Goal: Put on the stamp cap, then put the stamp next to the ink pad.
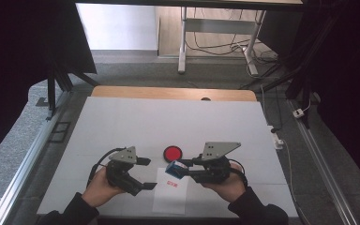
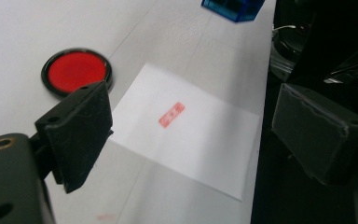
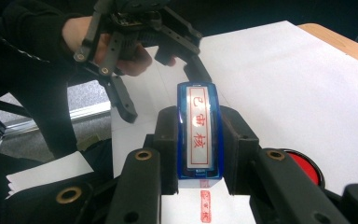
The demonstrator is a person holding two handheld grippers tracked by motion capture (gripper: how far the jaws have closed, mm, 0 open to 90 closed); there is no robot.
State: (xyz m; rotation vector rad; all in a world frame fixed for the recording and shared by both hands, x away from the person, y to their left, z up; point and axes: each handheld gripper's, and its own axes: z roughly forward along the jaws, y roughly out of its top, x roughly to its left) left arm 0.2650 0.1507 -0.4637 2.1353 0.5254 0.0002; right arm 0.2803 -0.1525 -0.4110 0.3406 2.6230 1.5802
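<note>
The right gripper [image 1: 187, 169] is pinching a blue stamp [image 1: 174, 169] low in the frame's centre, hanging over the paper sheet [image 1: 170, 200], ink pad [image 1: 172, 153] just beyond. The left gripper [image 1: 146, 173] is waiting spread wide. The right gripper view is showing the stamp's red characters running lengthwise.

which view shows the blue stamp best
The right gripper view: the blue stamp sits close up, clamped between the right gripper jaws, its red-lettered label readable. The high view shows it small, a blue block above the paper sheet. The left gripper view catches just a blue corner at the top edge.
</note>
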